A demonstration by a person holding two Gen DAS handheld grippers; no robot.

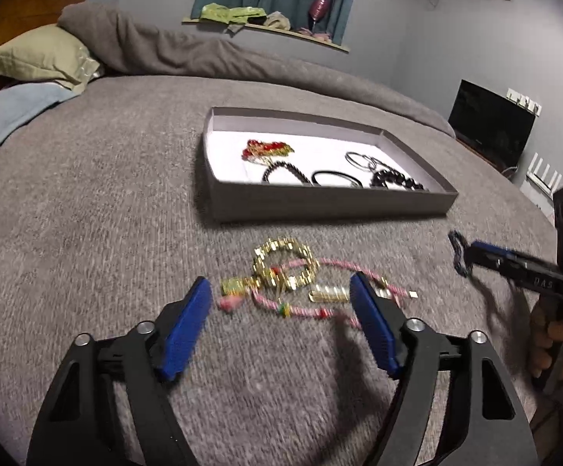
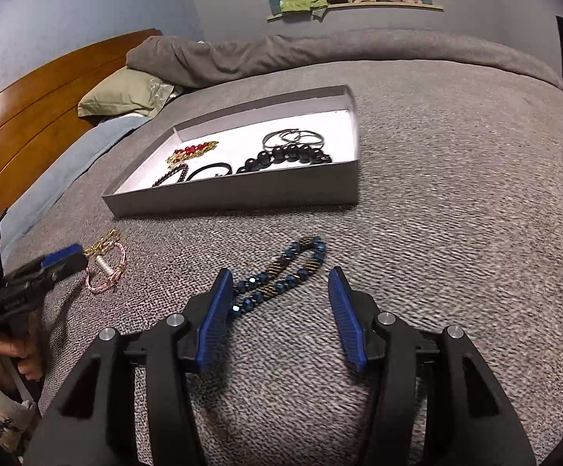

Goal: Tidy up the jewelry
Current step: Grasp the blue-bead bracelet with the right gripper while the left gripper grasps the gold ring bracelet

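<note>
low over the bed point(image 1: 87, 202), both grippers point down at loose jewelry lying on the grey cover. the left gripper point(image 1: 281, 291) stands wide open with nothing clamped — its blue pads point(image 1: 188, 330) flank a tangle made of a gold bracelet point(image 1: 285, 264), a pink cord point(image 1: 300, 310) with small coloured beads, and a pale clasp-like piece too blurred to name. the left pad sits just beside the tangle's gold charm end; the right pad covers part of the cord, though whether it touches cannot be told.

further right on the cover, the right gripper point(image 2: 277, 283) is about half open and grips nothing. a blue bead bracelet point(image 2: 281, 275) lies flat between its pads, its near end just beside the left pad point(image 2: 215, 318), the other pad well clear of it. in the left wrist view this gripper's tip shows close by the same bracelet, with a hand point(image 1: 553, 334) on its handle.

beyond both, a shallow grey tray point(image 2: 242, 194) with a white floor rests on the bed. inside lie a red and gold piece point(image 2: 192, 153), a dark bead strand point(image 2: 172, 176), a black band point(image 2: 209, 171), silver bangles point(image 2: 293, 138) and a big black bead bracelet point(image 2: 289, 155). a green pillow point(image 2: 126, 97) sits by the wooden headboard point(image 2: 28, 116).
</note>
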